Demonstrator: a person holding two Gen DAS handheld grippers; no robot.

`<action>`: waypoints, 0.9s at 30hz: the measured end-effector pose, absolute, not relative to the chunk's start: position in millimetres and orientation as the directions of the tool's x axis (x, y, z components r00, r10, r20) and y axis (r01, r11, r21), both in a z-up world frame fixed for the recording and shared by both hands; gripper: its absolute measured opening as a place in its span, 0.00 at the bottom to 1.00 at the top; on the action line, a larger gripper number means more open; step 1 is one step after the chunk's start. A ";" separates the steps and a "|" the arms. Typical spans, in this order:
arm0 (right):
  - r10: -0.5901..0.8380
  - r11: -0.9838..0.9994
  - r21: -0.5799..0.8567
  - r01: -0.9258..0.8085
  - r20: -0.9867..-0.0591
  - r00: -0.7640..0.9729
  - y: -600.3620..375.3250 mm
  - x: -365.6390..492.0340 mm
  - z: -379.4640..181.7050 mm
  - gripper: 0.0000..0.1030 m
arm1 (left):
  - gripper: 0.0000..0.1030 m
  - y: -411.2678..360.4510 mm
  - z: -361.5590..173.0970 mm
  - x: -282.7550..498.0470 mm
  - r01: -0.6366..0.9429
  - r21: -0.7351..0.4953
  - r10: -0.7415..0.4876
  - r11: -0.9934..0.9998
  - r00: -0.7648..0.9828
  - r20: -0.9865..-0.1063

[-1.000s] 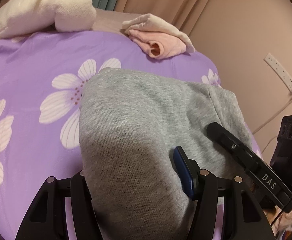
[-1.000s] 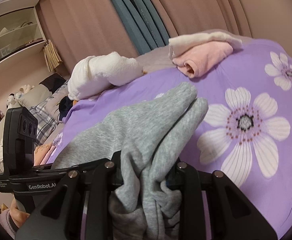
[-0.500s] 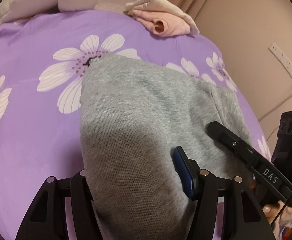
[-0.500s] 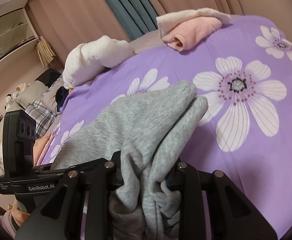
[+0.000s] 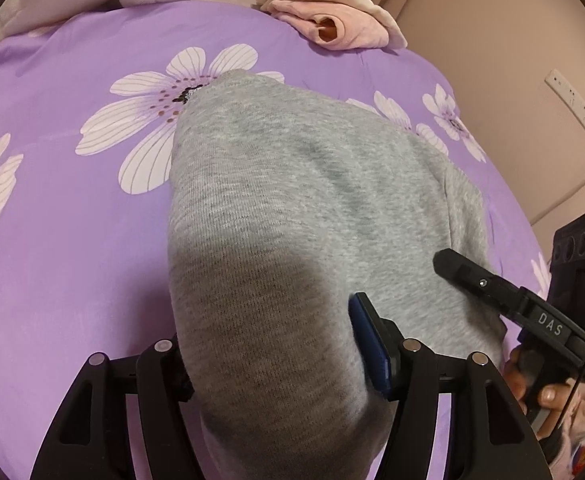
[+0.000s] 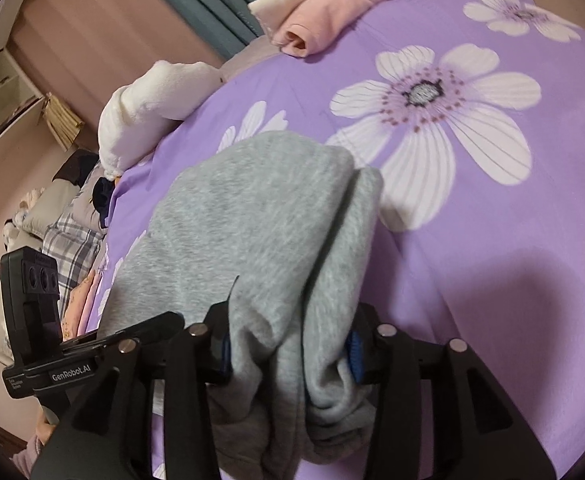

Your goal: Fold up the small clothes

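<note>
A grey knit garment (image 5: pixel 292 216) is held over the purple flowered bedspread (image 5: pixel 72 240). My left gripper (image 5: pixel 276 356) is shut on its near edge; the cloth drapes over the fingers. My right gripper (image 6: pixel 288 352) is shut on a bunched part of the same grey garment (image 6: pixel 252 220), which folds over itself ahead of the fingers. The right gripper also shows at the right of the left wrist view (image 5: pixel 524 308). The left gripper shows at the lower left of the right wrist view (image 6: pixel 72 360).
A folded pink and cream garment (image 5: pixel 332 28) (image 6: pixel 324 8) lies at the far side of the bed. A white fluffy bundle (image 6: pixel 148 108) lies beside it. A wall with a power strip (image 5: pixel 572 104) is to the right. Plaid bedding (image 6: pixel 68 240) lies beyond the bed's left edge.
Both grippers have moved forward over the bed with the grey garment held; the far flowers and folded pink garment appear closer. Both grips are unchanged.
</note>
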State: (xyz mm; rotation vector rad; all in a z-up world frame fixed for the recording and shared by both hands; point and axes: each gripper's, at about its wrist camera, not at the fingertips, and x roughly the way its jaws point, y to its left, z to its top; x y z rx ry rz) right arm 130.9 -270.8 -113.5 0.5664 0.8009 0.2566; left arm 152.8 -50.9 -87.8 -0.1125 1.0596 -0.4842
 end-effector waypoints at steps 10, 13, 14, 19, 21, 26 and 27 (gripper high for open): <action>0.441 0.791 0.611 0.025 -0.598 0.670 -285.3 124.2 -123.2 0.51 | 0.77 -43.6 -93.5 154.2 0.301 -0.310 -0.412 0.902 0.388 -0.824; 0.430 0.802 0.597 0.025 -0.606 0.669 -284.6 124.0 -121.1 0.52 | 0.77 -44.3 -90.5 152.4 0.305 -0.289 -0.396 0.908 0.394 -0.829; 0.422 0.809 0.587 0.024 -0.610 0.671 -284.0 123.2 -119.8 0.53 | 0.77 -44.3 -89.6 151.9 0.307 -0.281 -0.391 0.909 0.397 -0.830; 0.397 0.829 0.559 0.026 -0.621 0.675 -283.8 121.5 -117.1 0.55 | 0.77 -45.1 -85.1 147.1 0.320 -0.233 -0.358 0.918 0.419 -0.835; 0.393 0.831 0.555 0.028 -0.622 0.677 -284.6 121.6 -116.9 0.56 | 0.77 -45.0 -84.3 145.8 0.321 -0.222 -0.349 0.921 0.425 -0.835; 0.378 0.840 0.541 0.033 -0.628 0.680 -286.3 119.5 -115.8 0.57 | 0.78 -45.7 -82.9 140.9 0.327 -0.189 -0.327 0.926 0.442 -0.835; 0.376 0.842 0.539 0.032 -0.628 0.681 -286.1 119.3 -115.6 0.57 | 0.78 -45.6 -82.9 140.0 0.327 -0.185 -0.323 0.927 0.443 -0.836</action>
